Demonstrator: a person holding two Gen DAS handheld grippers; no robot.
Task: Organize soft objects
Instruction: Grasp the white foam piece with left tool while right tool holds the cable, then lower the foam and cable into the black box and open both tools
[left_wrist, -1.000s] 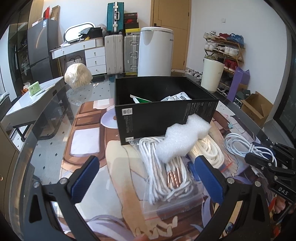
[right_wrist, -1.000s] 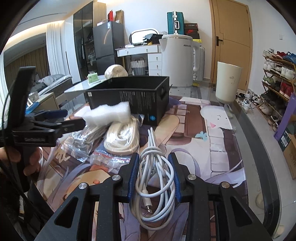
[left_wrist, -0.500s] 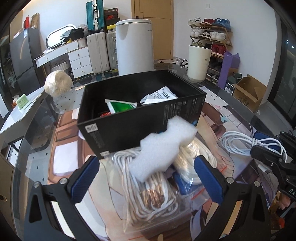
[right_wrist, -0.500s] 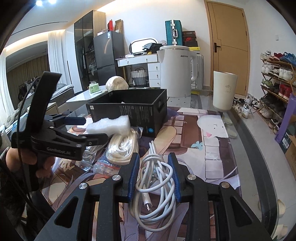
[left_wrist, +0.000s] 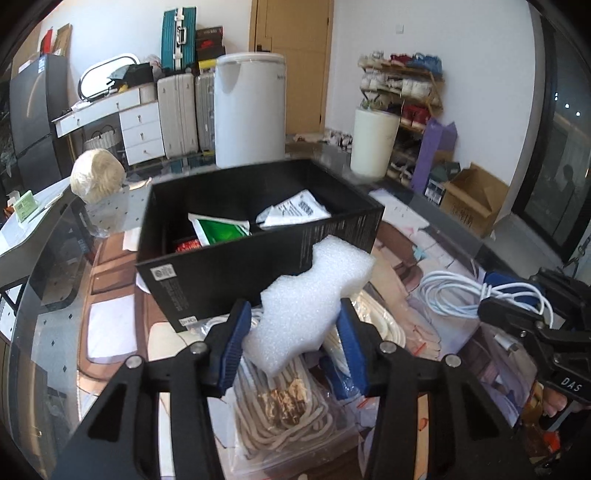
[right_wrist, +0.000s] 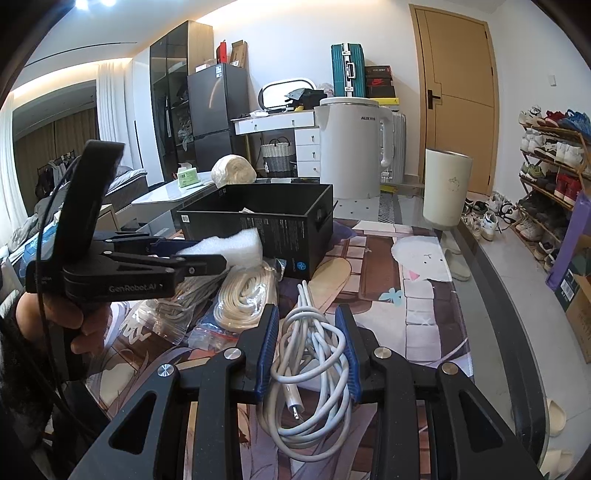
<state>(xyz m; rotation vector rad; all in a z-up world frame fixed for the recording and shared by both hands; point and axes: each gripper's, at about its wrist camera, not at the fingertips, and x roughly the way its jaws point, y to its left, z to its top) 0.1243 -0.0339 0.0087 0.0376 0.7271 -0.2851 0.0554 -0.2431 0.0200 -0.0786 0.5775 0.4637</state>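
Observation:
My left gripper (left_wrist: 293, 325) is shut on a white foam piece (left_wrist: 314, 295) and holds it above the bagged ropes, just in front of the black box (left_wrist: 221, 273). The foam (right_wrist: 229, 245) and the left gripper (right_wrist: 207, 258) also show in the right wrist view. My right gripper (right_wrist: 308, 325) is shut on a coiled white cable (right_wrist: 314, 354) low over the table mat. The cable (left_wrist: 450, 295) shows at the right in the left wrist view. The box holds a green packet (left_wrist: 221, 230) and white packets.
Bagged white rope coils (left_wrist: 284, 398) (right_wrist: 243, 299) lie on the printed table mat (right_wrist: 424, 317) under the left gripper. A white bin (right_wrist: 445, 192) and a white appliance (right_wrist: 351, 147) stand beyond the table. A shoe rack (right_wrist: 546, 166) is at the right.
My left gripper has closed on the foam piece and lifted it off the rope bags toward the box. My right gripper keeps holding the cable.

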